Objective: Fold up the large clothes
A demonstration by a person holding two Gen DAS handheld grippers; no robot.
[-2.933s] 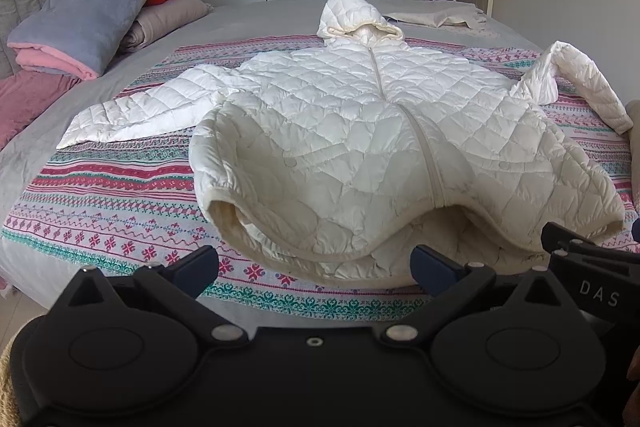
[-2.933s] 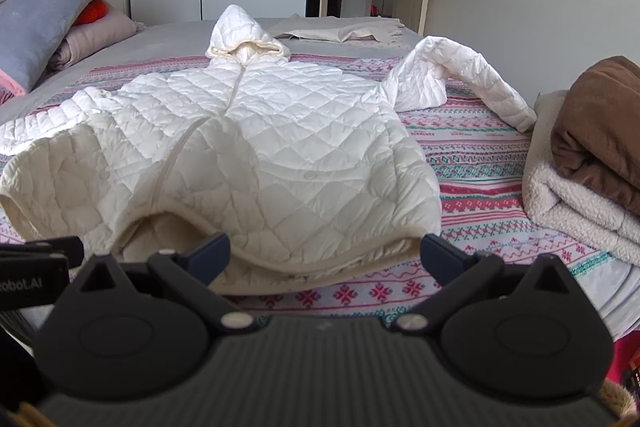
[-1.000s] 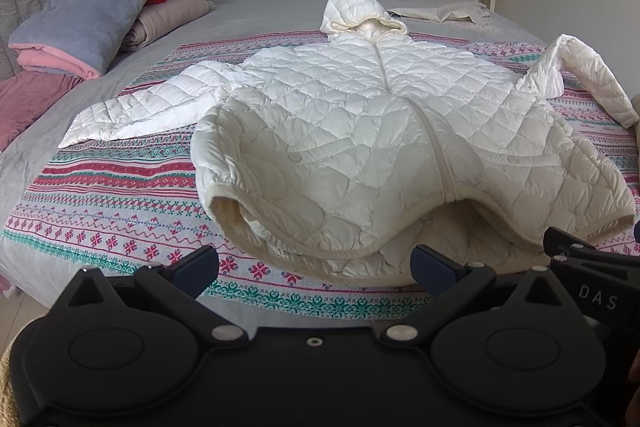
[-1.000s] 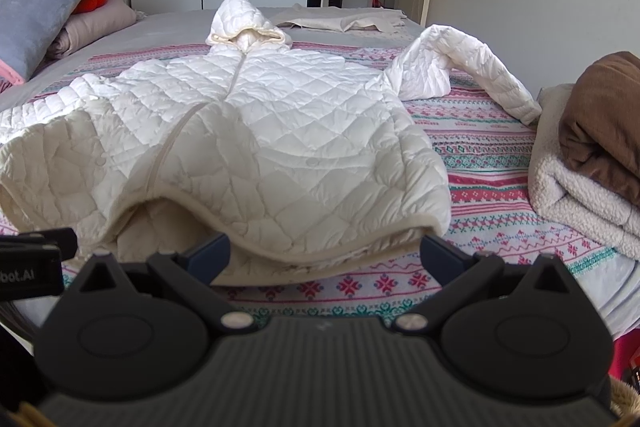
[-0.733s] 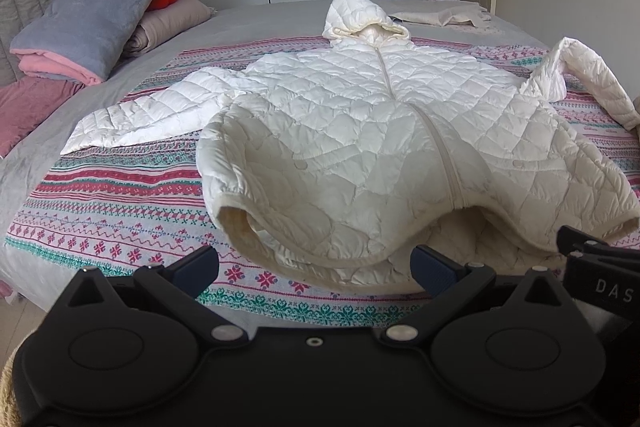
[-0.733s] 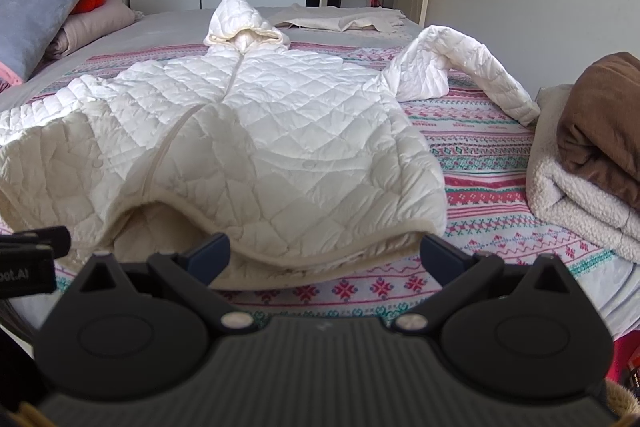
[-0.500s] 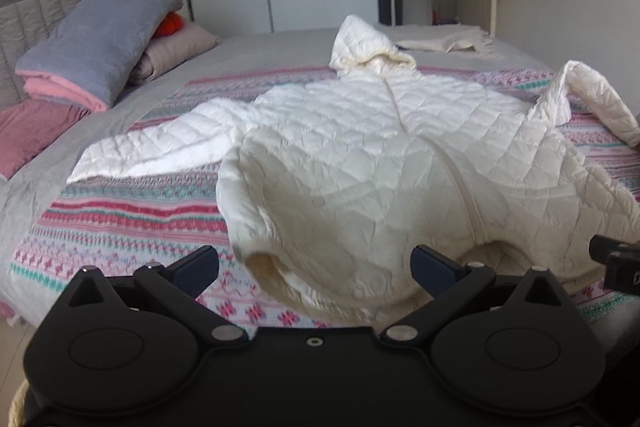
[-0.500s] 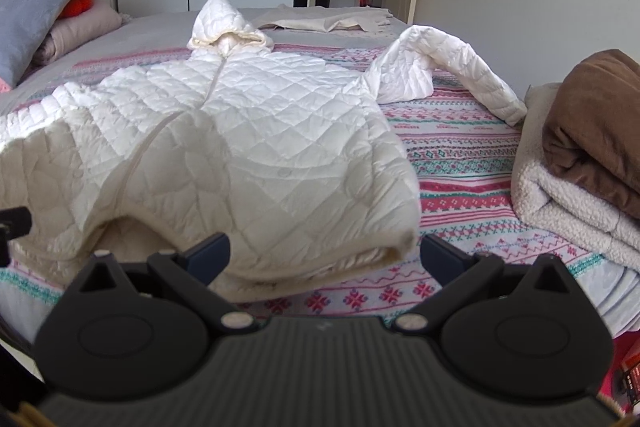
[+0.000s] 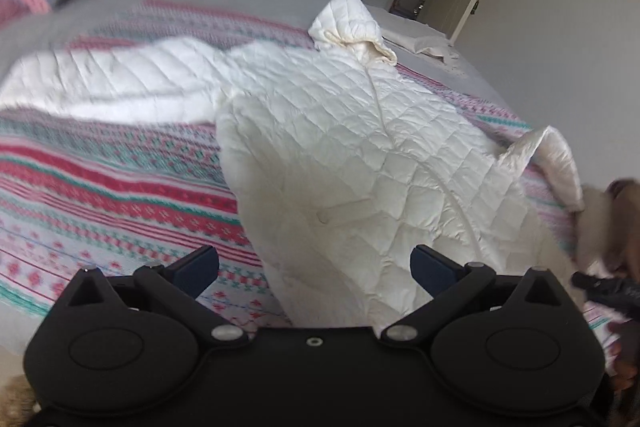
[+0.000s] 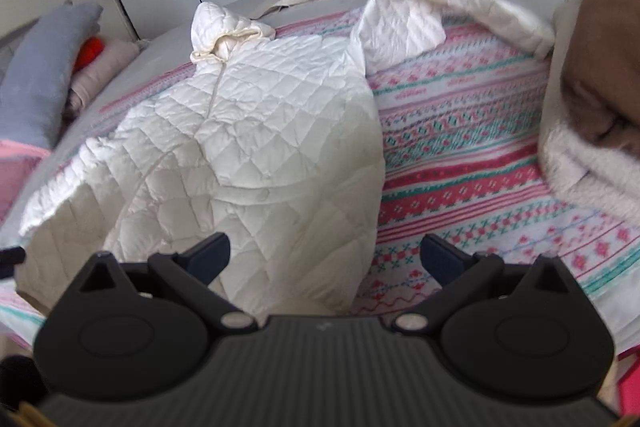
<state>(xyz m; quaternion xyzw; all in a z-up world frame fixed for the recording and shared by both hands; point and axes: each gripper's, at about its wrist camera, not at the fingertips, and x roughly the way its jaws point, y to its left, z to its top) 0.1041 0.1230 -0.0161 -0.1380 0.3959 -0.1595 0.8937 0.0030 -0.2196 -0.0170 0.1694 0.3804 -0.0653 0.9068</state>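
Where puffy and diamond-quilted, cream hooded jacket (image 9: 360, 147).

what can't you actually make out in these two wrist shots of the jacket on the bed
- Jacket hem: left wrist view, hidden behind the left gripper body; right wrist view, behind the right gripper body.
- Whether either gripper touches the fabric: the near edge is covered in both views.
- Left sleeve cuff: left wrist view, motion-blurred and cut by the frame edge.
- Brown blanket: right wrist view, cut off at the right edge.
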